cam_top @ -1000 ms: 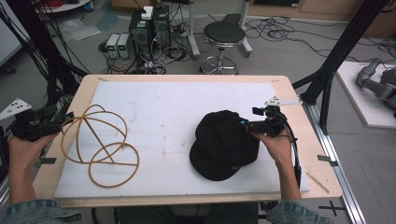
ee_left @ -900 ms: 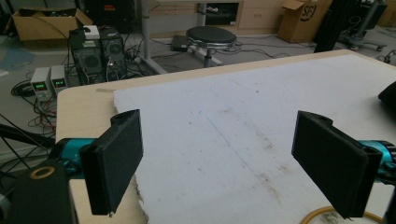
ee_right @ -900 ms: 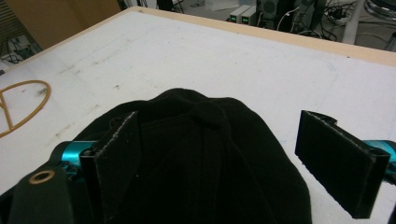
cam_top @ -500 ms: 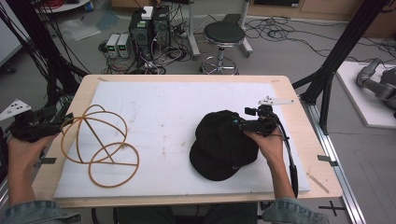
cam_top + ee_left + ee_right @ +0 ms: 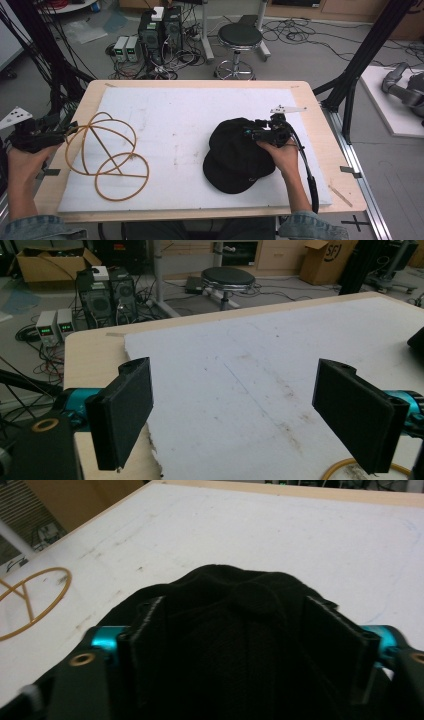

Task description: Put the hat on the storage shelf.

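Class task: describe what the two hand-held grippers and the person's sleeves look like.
Both the left gripper and right gripper have flat black jaws on turquoise mounts. Each carries a grey three-cornered plate. A black cable trails from the right one. Blue denim sleeves.

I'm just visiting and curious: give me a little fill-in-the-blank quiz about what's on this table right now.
1. The right gripper is at the ____ cap.
2. The wire frame of hoops is coloured ____.
3. The jaws of the left gripper stand ____, with nothing between them.
4. Beyond the table's far edge stands a round ____.

Missing words: black; yellow; open; stool
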`<state>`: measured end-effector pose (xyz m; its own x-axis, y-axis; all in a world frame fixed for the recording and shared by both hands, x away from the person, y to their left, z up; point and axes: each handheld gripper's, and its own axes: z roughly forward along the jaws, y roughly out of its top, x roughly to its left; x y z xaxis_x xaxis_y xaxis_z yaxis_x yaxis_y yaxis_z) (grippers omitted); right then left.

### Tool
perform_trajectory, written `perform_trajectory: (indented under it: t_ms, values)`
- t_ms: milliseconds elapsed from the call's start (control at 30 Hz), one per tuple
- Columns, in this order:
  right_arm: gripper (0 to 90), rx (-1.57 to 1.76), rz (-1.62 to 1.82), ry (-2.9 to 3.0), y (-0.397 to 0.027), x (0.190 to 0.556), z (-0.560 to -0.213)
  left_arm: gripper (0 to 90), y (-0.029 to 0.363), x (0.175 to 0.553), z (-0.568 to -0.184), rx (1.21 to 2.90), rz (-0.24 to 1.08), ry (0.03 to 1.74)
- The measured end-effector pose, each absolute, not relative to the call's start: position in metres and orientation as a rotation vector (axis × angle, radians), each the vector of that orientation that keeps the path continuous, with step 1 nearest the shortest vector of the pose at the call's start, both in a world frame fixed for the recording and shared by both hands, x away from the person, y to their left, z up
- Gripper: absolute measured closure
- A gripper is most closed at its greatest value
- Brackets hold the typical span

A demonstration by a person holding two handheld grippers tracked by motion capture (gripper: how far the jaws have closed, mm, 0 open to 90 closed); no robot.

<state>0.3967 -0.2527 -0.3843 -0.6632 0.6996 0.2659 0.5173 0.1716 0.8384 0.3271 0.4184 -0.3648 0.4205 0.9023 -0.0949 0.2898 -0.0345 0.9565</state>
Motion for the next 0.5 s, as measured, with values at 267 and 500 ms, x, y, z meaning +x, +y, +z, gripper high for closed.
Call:
perform_trajectory:
  t_ms: [267,500]
  values:
    - [43.8,1.207,1.468,2.288,-0.2490,0.3962,-0.3874,16.9,0.4184,0.3271,-0.3647,1.574,0.696,1.082]
    - [62.4,1.268,1.522,2.226,-0.2549,0.3942,-0.3933,16.8,0.4195,0.3266,-0.3645,1.573,0.698,1.082]
